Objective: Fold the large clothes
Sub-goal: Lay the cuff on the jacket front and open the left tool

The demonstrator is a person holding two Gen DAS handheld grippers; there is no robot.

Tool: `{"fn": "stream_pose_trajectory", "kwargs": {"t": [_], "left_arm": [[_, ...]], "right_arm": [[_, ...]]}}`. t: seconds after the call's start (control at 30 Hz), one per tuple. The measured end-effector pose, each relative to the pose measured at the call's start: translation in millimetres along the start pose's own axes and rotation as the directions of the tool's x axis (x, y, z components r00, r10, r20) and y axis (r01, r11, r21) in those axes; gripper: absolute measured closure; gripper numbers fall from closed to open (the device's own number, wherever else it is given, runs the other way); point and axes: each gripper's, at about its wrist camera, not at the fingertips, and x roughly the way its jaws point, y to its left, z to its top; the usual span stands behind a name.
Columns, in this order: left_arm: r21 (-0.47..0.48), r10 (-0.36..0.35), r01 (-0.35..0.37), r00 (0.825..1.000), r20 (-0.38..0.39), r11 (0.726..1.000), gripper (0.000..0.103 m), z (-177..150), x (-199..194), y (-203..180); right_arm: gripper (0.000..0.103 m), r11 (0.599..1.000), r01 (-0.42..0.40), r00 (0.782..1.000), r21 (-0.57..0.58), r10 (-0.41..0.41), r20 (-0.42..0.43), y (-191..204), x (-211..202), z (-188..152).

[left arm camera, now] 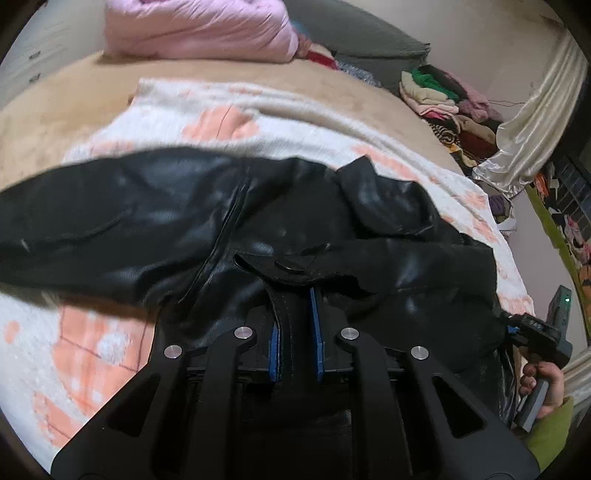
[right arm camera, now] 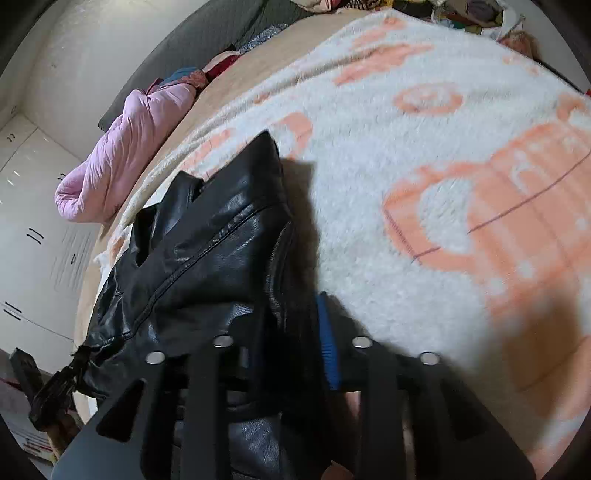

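Observation:
A black leather jacket lies crumpled on a white and peach fleece blanket on the bed. My left gripper is shut on a strap-like edge of the jacket near a snap tab. My right gripper is shut on another edge of the jacket; the leather covers its left finger, and only the blue pad of the right finger shows. The right gripper also shows in the left wrist view, at the jacket's right end, held in a hand.
The blanket covers a tan bed. A pink quilt lies at the bed's far end. A pile of clothes and a cream curtain stand at the right. White cabinets stand beside the bed.

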Motion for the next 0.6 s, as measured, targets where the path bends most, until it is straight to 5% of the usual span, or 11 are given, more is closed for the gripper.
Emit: {"fn": "stream_pose_trajectory", "kwargs": {"t": [0.23,0.4,0.5,0.6], "left_arm": [[0.047,-0.022,0.020,0.998,0.052,0.999,0.096,6,-16,-8],[0.121,-0.031,0.015,0.991,0.130,0.993,0.096,15,-31,-29],[0.115,-0.016,0.003,0.993,0.116,0.993,0.096,16,-24,-24],[0.086,-0.006,0.000,0.997,0.072,0.996,0.096,15,-6,-13]], "right_arm": [[0.061,0.949,0.080,0.973,-0.305,-0.008,0.231,66,-34,6],[0.060,0.874,0.082,0.987,-0.479,-0.005,0.161,109,7,-4],[0.058,0.855,0.227,0.974,-0.466,-0.210,0.087,102,47,-10],[0.059,0.861,0.252,0.967,-0.442,-0.241,0.082,93,54,-10]]}}
